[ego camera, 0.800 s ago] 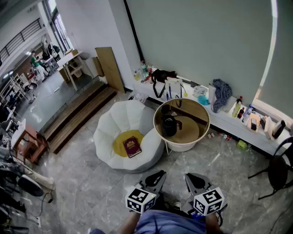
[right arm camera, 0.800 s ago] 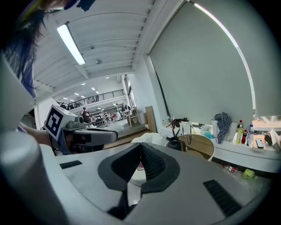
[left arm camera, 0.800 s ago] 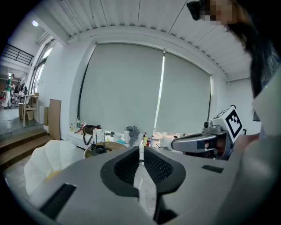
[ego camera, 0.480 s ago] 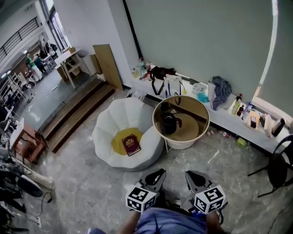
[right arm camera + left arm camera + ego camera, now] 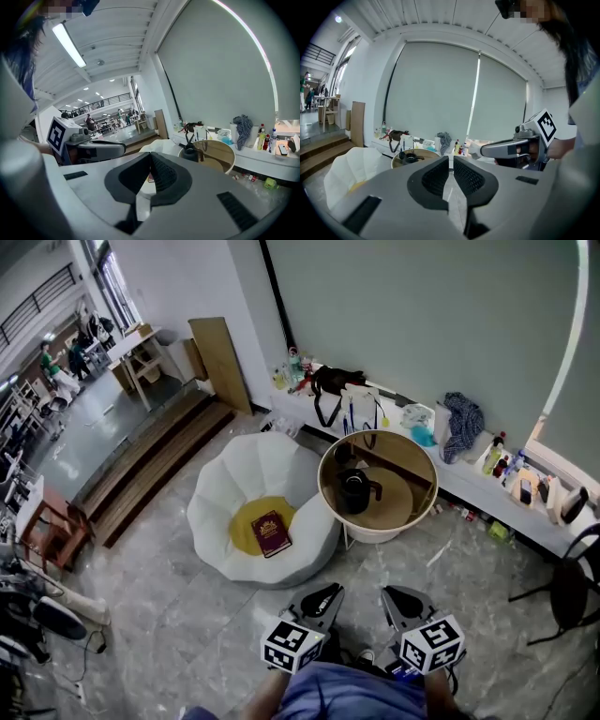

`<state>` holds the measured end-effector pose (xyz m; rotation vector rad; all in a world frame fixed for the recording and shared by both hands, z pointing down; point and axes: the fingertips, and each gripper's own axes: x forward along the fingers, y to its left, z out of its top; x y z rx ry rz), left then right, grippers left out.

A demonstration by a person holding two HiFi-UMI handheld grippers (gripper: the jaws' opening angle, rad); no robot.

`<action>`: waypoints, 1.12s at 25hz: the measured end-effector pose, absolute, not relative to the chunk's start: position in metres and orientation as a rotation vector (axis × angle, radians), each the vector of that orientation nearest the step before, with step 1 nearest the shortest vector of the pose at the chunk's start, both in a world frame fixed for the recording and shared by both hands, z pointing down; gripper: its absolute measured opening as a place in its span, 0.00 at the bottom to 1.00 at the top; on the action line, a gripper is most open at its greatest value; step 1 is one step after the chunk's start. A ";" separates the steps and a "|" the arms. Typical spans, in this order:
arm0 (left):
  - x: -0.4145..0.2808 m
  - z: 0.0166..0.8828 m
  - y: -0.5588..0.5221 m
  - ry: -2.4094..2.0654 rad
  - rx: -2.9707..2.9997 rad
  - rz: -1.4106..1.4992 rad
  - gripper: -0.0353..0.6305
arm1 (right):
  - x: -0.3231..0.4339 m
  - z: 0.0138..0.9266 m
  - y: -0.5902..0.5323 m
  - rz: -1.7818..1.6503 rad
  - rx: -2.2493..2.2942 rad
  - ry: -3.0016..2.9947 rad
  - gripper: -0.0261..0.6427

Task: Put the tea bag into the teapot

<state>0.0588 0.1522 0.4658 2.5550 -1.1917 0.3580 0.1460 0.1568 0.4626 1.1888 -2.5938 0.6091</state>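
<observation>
A black teapot (image 5: 354,491) stands on the round wooden table (image 5: 412,517) with a white rim, and a smaller black item (image 5: 342,454) sits behind it. I cannot make out a tea bag in any view. Both grippers hang low near my body, well short of the table. My left gripper (image 5: 328,593) is shut with nothing between its jaws, and so is my right gripper (image 5: 391,595). In the left gripper view the teapot (image 5: 408,157) shows far beyond the jaws of the left gripper (image 5: 451,160). In the right gripper view the teapot (image 5: 190,152) lies ahead of the right gripper (image 5: 150,158).
A white beanbag seat (image 5: 253,474) left of the table holds a yellow cushion and a red book (image 5: 272,533). A low ledge (image 5: 487,493) along the wall carries bottles, bags and cloth. A black chair (image 5: 572,589) is at the right, wooden steps (image 5: 141,474) at the left.
The head view has shifted a little, so the table and seat sit slightly lower and to the right. Both grippers keep their places, still shut.
</observation>
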 end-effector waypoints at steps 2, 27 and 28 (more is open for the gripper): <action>0.051 0.464 0.137 -1.184 2.562 0.360 0.10 | 0.136 0.463 0.141 0.617 1.183 -2.590 0.07; -0.048 0.465 -0.034 -1.084 2.621 0.365 0.10 | 0.041 0.474 -0.021 0.697 1.245 -2.477 0.07; -0.050 0.466 -0.039 -1.076 2.623 0.364 0.09 | 0.040 0.474 -0.025 0.698 1.254 -2.470 0.07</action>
